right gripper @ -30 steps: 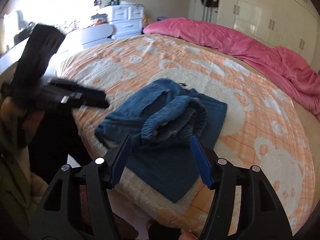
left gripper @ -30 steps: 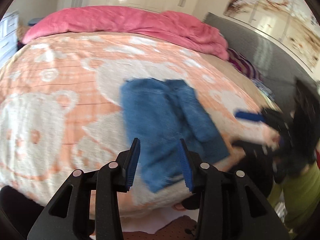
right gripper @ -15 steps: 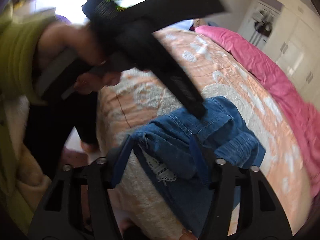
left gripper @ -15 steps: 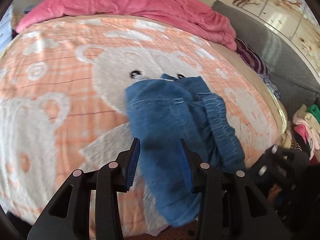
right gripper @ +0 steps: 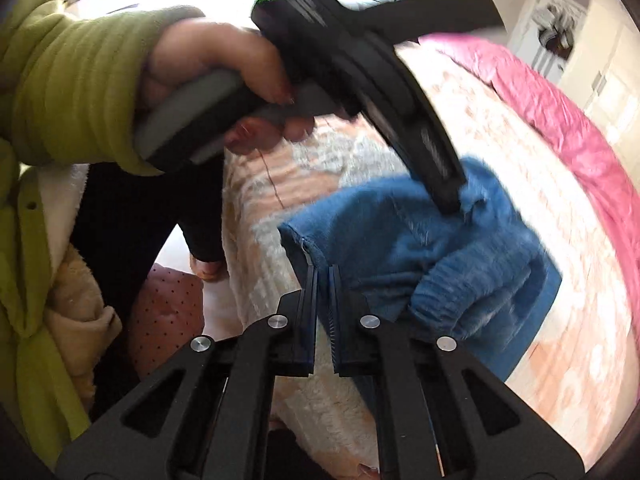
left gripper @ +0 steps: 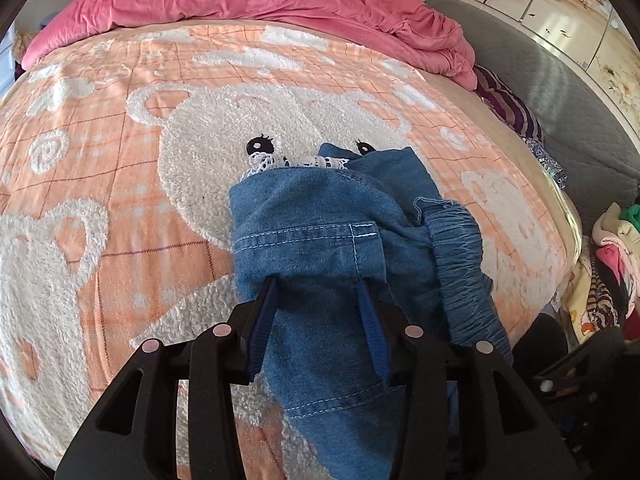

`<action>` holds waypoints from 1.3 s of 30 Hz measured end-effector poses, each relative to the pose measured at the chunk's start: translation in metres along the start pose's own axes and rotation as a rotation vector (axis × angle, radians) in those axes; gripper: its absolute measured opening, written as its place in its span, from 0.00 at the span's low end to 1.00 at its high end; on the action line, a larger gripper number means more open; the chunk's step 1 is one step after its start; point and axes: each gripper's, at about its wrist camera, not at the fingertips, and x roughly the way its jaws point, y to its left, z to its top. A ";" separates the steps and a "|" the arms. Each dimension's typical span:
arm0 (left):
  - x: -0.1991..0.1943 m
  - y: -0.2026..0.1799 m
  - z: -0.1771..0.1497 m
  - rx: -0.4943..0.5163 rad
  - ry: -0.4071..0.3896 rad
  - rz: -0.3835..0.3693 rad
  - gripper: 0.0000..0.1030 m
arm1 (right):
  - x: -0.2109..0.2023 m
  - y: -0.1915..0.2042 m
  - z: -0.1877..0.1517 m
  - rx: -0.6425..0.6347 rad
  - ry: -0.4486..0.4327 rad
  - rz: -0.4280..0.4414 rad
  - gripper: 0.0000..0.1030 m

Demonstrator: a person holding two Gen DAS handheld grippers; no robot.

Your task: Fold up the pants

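Left wrist view: you are now pressing your spread-open left gripper onto the pants bunched on the blanket, while your right gripper is pinching their near edge, starting the fold.

Bed: wearing an orange blanket with white fleece bears. Lying directly on it: blue denim pants, bunched at the near right edge; pink duvet, sprawling along the far side.
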 end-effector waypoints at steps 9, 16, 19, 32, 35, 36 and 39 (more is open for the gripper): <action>0.000 -0.005 -0.002 0.013 -0.004 0.010 0.42 | 0.014 0.001 -0.019 0.165 -0.044 0.033 0.05; -0.001 -0.005 -0.002 0.015 -0.011 0.015 0.42 | 0.002 0.003 -0.021 0.256 -0.083 0.017 0.17; -0.003 -0.005 -0.003 0.013 -0.013 0.018 0.42 | -0.001 0.008 -0.018 0.275 -0.090 0.012 0.26; -0.012 -0.009 -0.007 0.018 -0.025 0.021 0.44 | -0.043 0.033 0.005 0.252 -0.169 0.003 0.47; -0.022 -0.008 -0.009 0.019 -0.064 0.014 0.44 | -0.055 0.030 0.007 0.279 -0.202 -0.029 0.55; -0.029 -0.007 -0.010 0.018 -0.084 0.015 0.45 | -0.059 0.028 0.006 0.295 -0.211 -0.045 0.56; -0.044 0.001 -0.013 -0.011 -0.117 0.019 0.49 | -0.071 0.011 0.002 0.372 -0.233 -0.119 0.61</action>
